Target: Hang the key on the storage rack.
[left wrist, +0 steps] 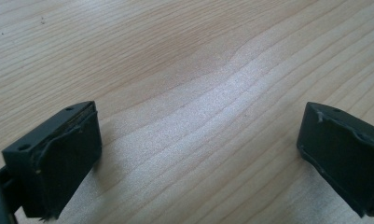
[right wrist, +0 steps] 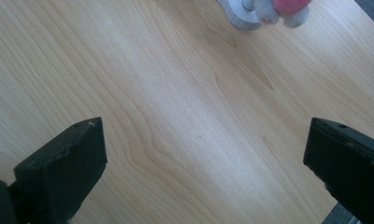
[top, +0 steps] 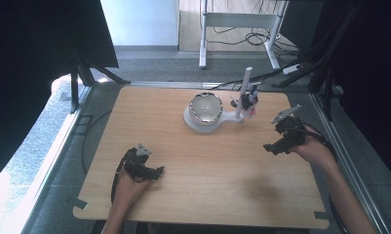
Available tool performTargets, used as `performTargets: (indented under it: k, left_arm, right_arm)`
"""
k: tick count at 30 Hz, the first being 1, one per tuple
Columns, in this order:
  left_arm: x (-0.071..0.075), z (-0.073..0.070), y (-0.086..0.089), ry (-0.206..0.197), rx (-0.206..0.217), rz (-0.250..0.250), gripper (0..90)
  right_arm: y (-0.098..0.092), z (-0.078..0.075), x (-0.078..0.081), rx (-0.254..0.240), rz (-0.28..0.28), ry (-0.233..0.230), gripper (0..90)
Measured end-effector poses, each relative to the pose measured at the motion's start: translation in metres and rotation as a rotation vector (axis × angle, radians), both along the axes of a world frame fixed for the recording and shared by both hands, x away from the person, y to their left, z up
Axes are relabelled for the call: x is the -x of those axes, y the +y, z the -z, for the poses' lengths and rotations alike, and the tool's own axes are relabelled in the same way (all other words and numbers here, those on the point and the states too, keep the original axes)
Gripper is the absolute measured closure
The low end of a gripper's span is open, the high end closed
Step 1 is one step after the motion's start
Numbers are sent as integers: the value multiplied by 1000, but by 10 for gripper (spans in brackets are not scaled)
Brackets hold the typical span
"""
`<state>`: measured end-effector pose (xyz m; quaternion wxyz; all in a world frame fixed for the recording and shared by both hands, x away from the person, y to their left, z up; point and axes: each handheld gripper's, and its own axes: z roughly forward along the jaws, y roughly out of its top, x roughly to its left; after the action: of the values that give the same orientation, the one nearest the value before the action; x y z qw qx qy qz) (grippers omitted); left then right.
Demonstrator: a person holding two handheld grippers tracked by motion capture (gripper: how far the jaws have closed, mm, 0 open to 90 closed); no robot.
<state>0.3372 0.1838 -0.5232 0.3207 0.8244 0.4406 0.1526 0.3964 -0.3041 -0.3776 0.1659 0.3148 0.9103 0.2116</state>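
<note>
A bowl [top: 206, 108] sits on a stand [top: 221, 120] (far-centre) of the table [top: 203, 180], between both tongs.

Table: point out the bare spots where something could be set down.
Free: the wood between the left gripper and right gripper, and the table's far-left corner. Crowded: far centre, where the bowl sits on its white stand beside the post.

Table [top: 193, 161]: pale wood, wavy grain. Grippers black, left [top: 156, 171], right [top: 270, 147]; right one carries a grey plate. Bowl [top: 206, 108]: white inside, dark-and-light patterned rim. Stand [top: 222, 119] white. Pink item [right wrist: 289, 5] at its post.
</note>
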Motion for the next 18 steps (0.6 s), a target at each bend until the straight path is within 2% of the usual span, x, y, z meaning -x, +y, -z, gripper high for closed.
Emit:
performTargets:
  k: [18]
  left_arm:
    - [0,0,0,3,-2,1,0]
  right_arm:
    - [-24,14,30,-19,54,-41,0]
